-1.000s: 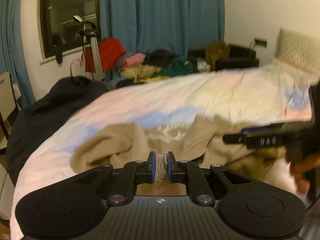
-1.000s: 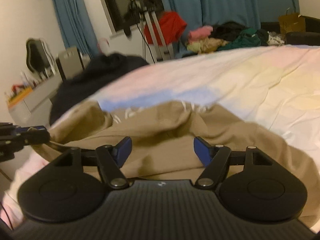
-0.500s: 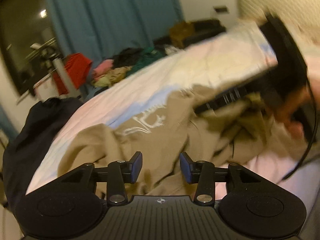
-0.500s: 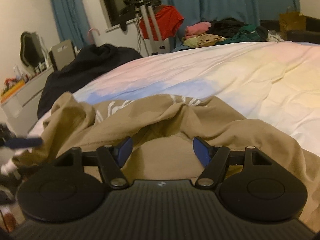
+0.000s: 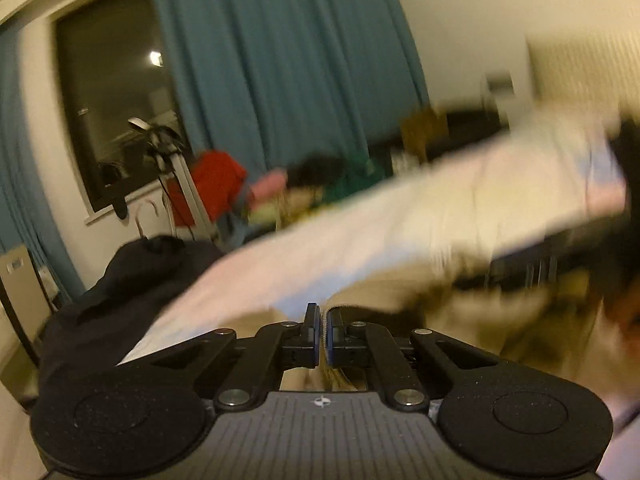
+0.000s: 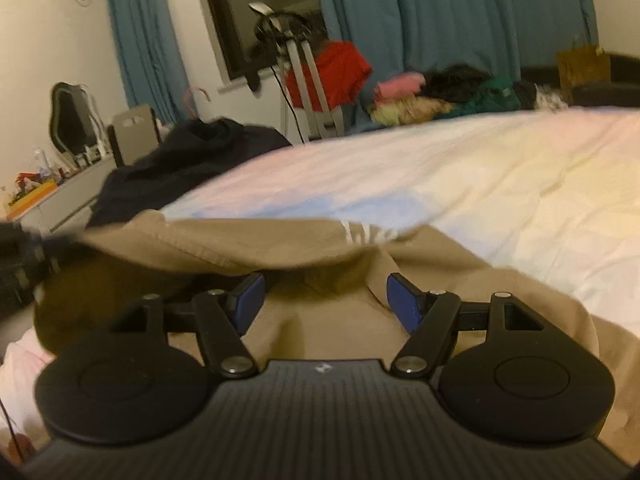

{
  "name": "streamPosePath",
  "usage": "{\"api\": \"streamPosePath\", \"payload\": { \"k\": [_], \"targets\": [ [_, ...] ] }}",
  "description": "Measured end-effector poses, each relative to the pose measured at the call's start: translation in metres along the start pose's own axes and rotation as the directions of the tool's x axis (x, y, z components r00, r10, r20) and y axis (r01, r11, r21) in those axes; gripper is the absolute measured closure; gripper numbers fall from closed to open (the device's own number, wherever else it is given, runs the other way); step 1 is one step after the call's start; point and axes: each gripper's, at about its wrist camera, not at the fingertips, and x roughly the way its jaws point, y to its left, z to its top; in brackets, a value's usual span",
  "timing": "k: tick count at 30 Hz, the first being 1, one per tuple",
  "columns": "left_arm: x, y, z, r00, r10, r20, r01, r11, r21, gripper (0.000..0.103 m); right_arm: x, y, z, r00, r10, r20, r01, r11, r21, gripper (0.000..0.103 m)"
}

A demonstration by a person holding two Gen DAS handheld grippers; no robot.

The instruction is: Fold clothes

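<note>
- One tan garment is seen lying crumpled at the near edge of one bed, which is covered by a pastel sheet; a pale printed mark is partly tucked under a fold.
- Two grippers are counted. The left gripper is shown with its jaws drawn almost together, and a thin strip of ribbed cloth, apparently an edge of the garment, is pinched between them.
- The right gripper is held with its jaws wide apart, low over the tan fabric; nothing is gripped.
- One dark garment is draped over the bed's far left corner.
- One heap of mixed clothes is piled beyond the bed, beside one red item hung on a stand.
- The left wrist view is heavily motion-blurred: on its right side the other gripper is reduced to a dark smear, and the garment there cannot be made out clearly.
</note>
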Motion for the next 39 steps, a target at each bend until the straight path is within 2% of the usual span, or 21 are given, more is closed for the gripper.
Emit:
{"api": "streamPosePath", "payload": {
  "k": [4,5,7,11,14,16,19,29,32,34,36,37,39],
  "targets": [
    [-0.017,0.014,0.011,0.992,-0.053,0.113,0.066,0.991,-0.113,0.099,-0.012,0.024,-0.001,0.995,0.059,0.081,-0.05,0.992,-0.116,0.032],
    [-0.02,0.017,0.014,0.989,-0.063,0.13,0.079,0.989,-0.128,0.099,-0.014,0.032,-0.003,0.993,0.078,0.09,-0.063,0.986,-0.155,0.028],
    [-0.025,0.02,0.017,0.987,-0.061,0.148,0.082,0.986,-0.143,0.099,-0.012,0.043,-0.008,0.995,0.076,0.068,-0.059,0.972,-0.226,0.028],
    [-0.036,0.025,0.02,0.981,-0.044,0.19,0.078,0.982,-0.175,0.099,-0.001,0.047,-0.018,0.998,-0.053,0.034,0.061,0.953,-0.297,0.028],
    [-0.042,0.033,0.023,0.976,-0.02,0.218,0.067,0.976,-0.209,0.099,-0.002,0.024,-0.01,0.981,-0.189,0.047,0.195,0.961,-0.199,0.028],
    [-0.045,0.038,0.026,0.974,-0.018,0.225,0.068,0.973,-0.22,0.099,-0.013,-0.003,0.001,0.96,-0.267,0.087,0.272,0.96,-0.06,0.028],
    [-0.045,0.038,0.026,0.974,-0.031,0.222,0.079,0.974,-0.211,0.099,-0.033,-0.048,0.017,0.918,-0.372,0.137,0.347,0.921,0.175,0.028],
    [-0.037,0.018,0.022,0.979,-0.107,0.175,0.14,0.972,-0.189,0.099,-0.066,-0.084,0.023,0.862,-0.475,0.179,0.411,0.86,0.302,0.026],
    [-0.036,0.022,0.021,0.979,-0.113,0.172,0.15,0.964,-0.221,0.099,-0.065,-0.027,0.013,0.919,-0.287,0.27,0.28,0.958,0.065,0.026],
    [-0.035,0.026,0.021,0.979,-0.114,0.169,0.155,0.955,-0.254,0.099,-0.062,0.015,0.002,0.943,-0.137,0.303,0.182,0.976,-0.123,0.027],
    [-0.032,0.03,0.02,0.979,-0.114,0.167,0.157,0.948,-0.277,0.099,-0.057,0.047,-0.011,0.955,-0.016,0.296,0.1,0.957,-0.272,0.028],
    [-0.031,0.031,0.02,0.979,-0.117,0.168,0.162,0.945,-0.284,0.099,-0.051,0.066,-0.018,0.957,0.026,0.289,0.082,0.931,-0.356,0.028],
    [-0.028,0.033,0.019,0.977,-0.125,0.17,0.172,0.939,-0.298,0.099,-0.035,0.089,-0.026,0.957,0.032,0.288,0.109,0.882,-0.459,0.028]
  ]
}}
